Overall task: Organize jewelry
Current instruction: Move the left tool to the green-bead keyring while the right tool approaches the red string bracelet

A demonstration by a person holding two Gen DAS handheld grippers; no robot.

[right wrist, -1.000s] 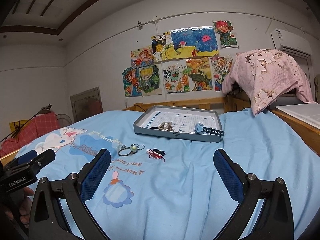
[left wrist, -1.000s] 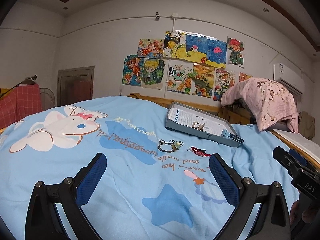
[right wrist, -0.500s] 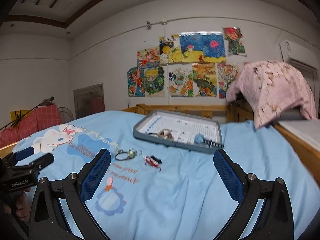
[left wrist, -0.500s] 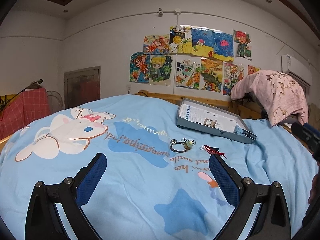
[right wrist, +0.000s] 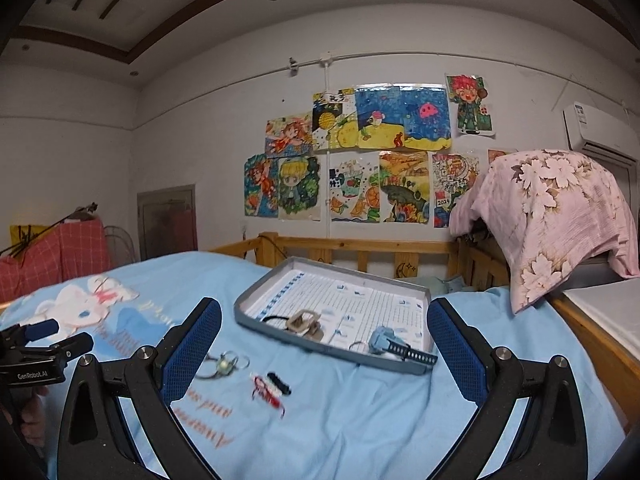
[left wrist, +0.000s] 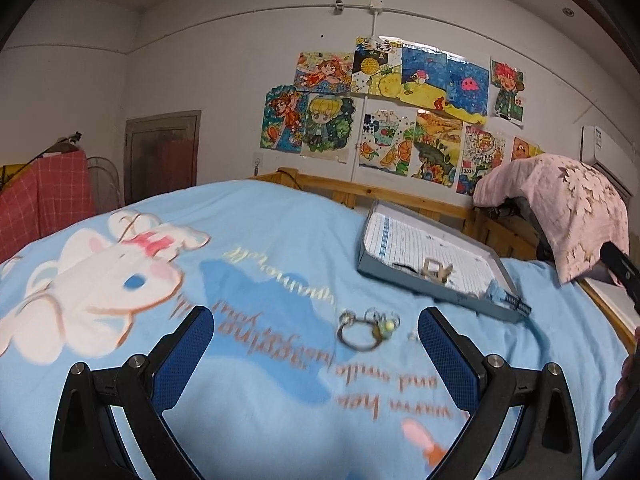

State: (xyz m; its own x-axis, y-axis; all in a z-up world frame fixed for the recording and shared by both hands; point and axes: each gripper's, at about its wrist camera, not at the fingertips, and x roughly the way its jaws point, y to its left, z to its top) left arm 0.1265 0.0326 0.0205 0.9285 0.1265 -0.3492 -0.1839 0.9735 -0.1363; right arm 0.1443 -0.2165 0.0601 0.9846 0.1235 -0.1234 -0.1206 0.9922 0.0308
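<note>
Grey-rimmed, the shallow tray on the blue bedspread already holds a buckle-like trinket and a blue charm, while a ringed keychain and a red-and-black piece are left near it, both grippers spread empty.

Blue bedspread fills the lower frame, a white cartoon rabbit printed at its left, lettering blurred beside it. Across the upper centre, a cluster of children's drawings covers the white wall. At right, a pink floral cloth drapes over something; above it, an air conditioner. A wooden rail runs behind; red checked fabric sits far left.
</note>
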